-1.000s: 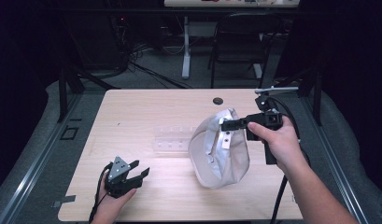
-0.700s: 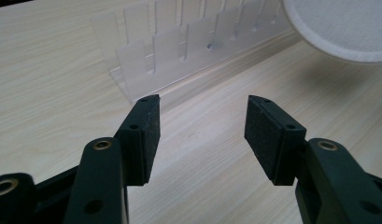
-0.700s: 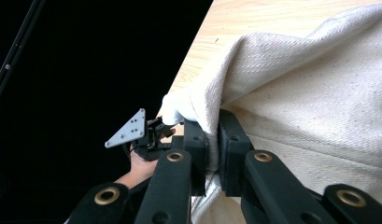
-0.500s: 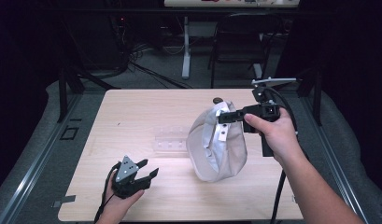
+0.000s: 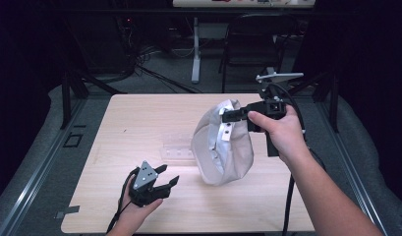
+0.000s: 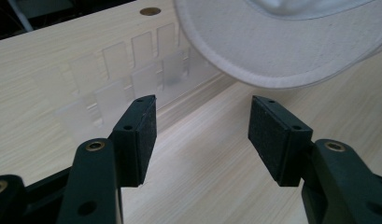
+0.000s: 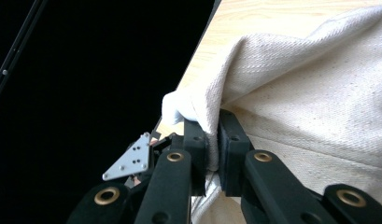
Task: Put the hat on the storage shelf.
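A white cloth hat (image 5: pixel 223 147) hangs tilted over the wooden table (image 5: pixel 139 113), its lower edge near the tabletop. My right gripper (image 5: pixel 228 116) is shut on the hat's upper rim; in the right gripper view the fabric (image 7: pixel 319 102) is pinched between its jaws (image 7: pixel 213 140). My left gripper (image 5: pixel 169 182) sits low near the table's front edge, left of the hat. It points at the hat's brim (image 6: pixel 291 42). Its jaws (image 6: pixel 202 135) have just been opening and stand open with nothing between them.
A clear plastic tray (image 5: pixel 176 150) with several small compartments lies flat on the table just left of the hat, also ahead of the left jaws (image 6: pixel 132 70). A round hole (image 6: pixel 150 11) marks the table's far side. Black frames and chairs stand beyond the table.
The right gripper has raised the hat and carried it a little back and right. The left gripper has moved right toward the hat and risen slightly, and its jaws have spread.
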Available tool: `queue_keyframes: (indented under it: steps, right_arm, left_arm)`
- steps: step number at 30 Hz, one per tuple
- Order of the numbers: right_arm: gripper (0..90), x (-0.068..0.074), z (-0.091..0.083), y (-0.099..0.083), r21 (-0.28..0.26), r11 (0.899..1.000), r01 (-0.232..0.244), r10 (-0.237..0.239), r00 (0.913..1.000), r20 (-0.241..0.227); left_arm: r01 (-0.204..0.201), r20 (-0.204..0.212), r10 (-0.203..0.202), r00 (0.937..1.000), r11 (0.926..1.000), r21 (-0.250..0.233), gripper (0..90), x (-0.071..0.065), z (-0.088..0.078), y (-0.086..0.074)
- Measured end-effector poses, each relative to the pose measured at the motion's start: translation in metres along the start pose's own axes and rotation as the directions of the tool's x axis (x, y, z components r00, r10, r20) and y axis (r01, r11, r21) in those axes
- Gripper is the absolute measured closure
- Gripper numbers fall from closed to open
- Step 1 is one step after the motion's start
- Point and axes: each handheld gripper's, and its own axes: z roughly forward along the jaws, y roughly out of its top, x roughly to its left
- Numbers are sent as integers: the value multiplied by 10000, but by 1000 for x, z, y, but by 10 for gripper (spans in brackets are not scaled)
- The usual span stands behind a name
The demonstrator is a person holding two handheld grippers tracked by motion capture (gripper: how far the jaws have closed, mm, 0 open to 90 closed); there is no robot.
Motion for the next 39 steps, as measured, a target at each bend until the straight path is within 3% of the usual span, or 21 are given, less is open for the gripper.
queue_keyframes:
  steps: [19,25,26,35,36,39]
  right_arm:
    - [842,15,19,15,-15,9999,111,-110,9999,115]
    - [842,17,22,19,-77,9999,76,-75,9999,127]
    - [842,16,22,20,-54,10000,47,-46,9999,116]
    - [842,15,23,21,-141,9999,-91,91,10000,34]
    - [842,15,24,21,-152,9998,-119,120,9999,40]
    - [842,15,23,21,-98,9999,-84,85,9999,54]
  left_arm:
    - [-413,736,424,9964,9990,-170,399,-35,19,21]
    - [-803,832,820,9931,9965,-246,370,-48,26,26]
    - [-1083,777,1102,9909,9937,-279,369,-54,28,29]
    - [-1404,134,1405,9900,9901,-35,366,-69,42,40]
    - [-1492,-124,1491,9887,9888,4,368,-70,46,41]
    - [-1685,-377,1693,9849,9854,233,426,-70,50,41]
